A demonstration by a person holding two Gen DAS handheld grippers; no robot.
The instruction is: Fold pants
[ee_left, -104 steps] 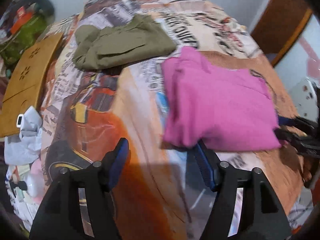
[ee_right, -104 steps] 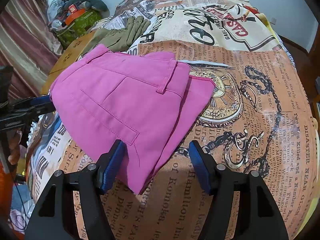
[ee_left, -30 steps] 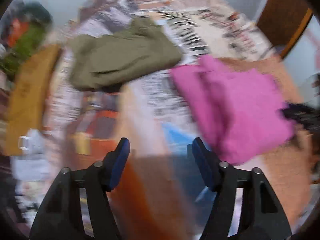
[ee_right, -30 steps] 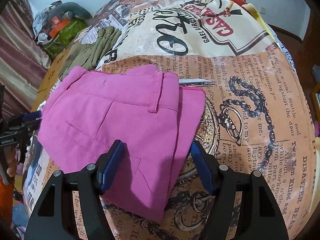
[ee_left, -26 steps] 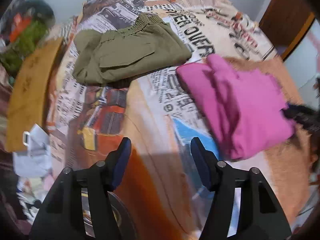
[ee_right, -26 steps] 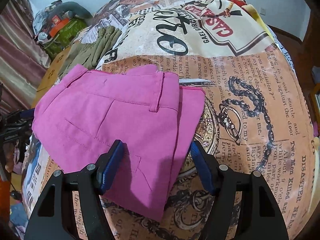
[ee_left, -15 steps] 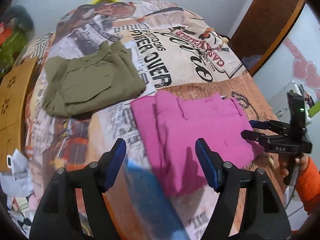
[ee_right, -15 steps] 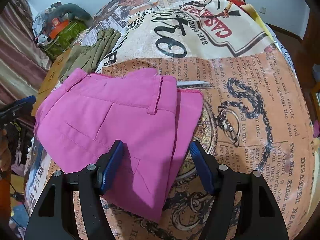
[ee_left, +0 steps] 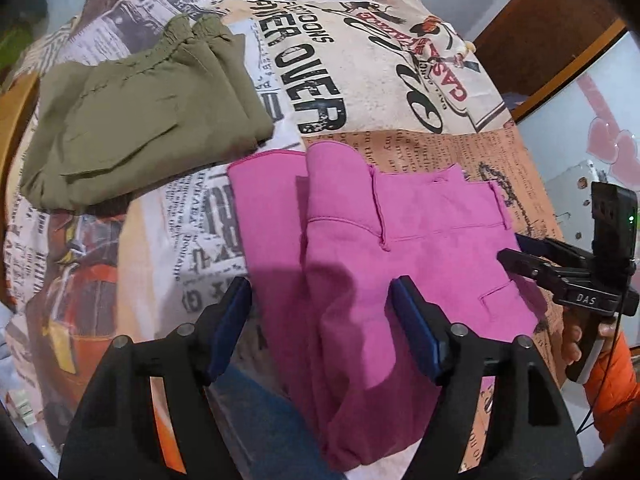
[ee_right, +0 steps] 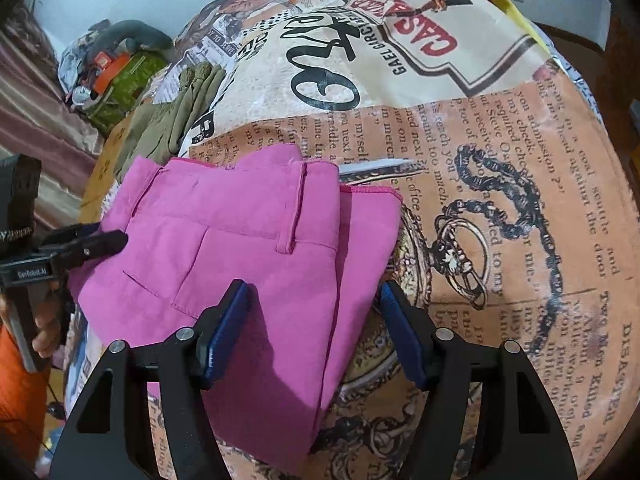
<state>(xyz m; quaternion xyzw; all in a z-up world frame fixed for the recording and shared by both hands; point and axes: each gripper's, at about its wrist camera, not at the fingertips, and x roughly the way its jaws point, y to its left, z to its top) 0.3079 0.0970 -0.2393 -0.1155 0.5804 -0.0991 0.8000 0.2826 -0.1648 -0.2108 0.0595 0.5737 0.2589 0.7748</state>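
Observation:
Folded pink pants (ee_left: 420,240) lie on a newspaper-print bed cover (ee_left: 360,60). My left gripper (ee_left: 320,300) hovers open over their left folded edge, with pink cloth below and between the fingers. In the right wrist view the pants (ee_right: 240,232) show a belt loop and a pocket seam. My right gripper (ee_right: 316,300) straddles their near right edge. Its jaws are closing, the cloth lies between them, and the pads do not press it. The right gripper (ee_left: 516,258) appears at the pants' far side in the left view. The left gripper (ee_right: 108,242) reaches their left corner.
Folded olive pants (ee_left: 132,120) lie at the back left of the bed. A pile of bags (ee_right: 112,68) and a striped curtain (ee_right: 24,120) are beyond the left edge. A wooden door (ee_left: 540,40) stands at the right. An orange sleeve (ee_left: 608,384) holds the right gripper.
The left gripper swung right from the bare cover to over the pink pants' left edge. The right gripper barely moved and its fingers narrowed a little.

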